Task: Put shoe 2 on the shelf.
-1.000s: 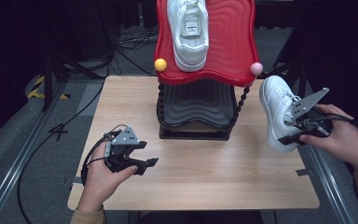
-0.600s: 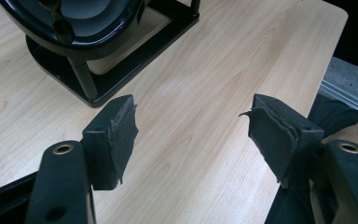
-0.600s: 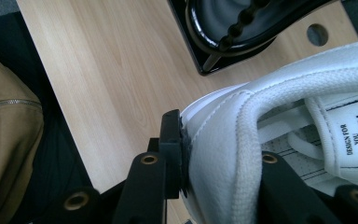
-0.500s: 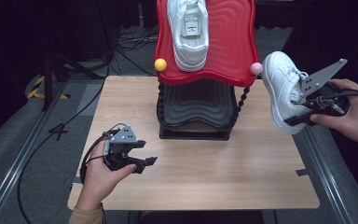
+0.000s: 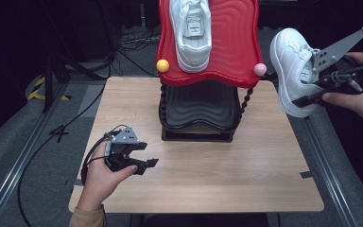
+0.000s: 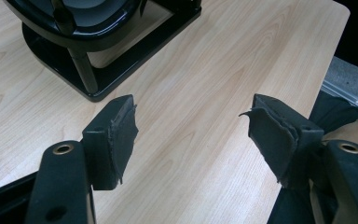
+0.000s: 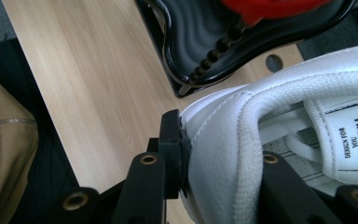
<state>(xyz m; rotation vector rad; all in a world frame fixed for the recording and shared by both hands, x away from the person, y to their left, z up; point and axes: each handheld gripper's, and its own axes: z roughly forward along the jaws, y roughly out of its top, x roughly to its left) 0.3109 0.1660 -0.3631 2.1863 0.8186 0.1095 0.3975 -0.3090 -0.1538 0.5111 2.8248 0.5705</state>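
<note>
Right of the red shelf (image 5: 231,52), the right gripper (image 5: 312,90) clamps the second white sneaker (image 5: 290,66) by its heel collar, airborne. One sneaker (image 5: 191,30) already sits on that shelf; the partner looks next. Left gripper (image 5: 142,158) idles open, below-left.

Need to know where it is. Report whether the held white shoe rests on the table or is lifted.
Lifted. The right tongs grip the white shoe by its side wall, tilted, beside the red shelf.
</note>
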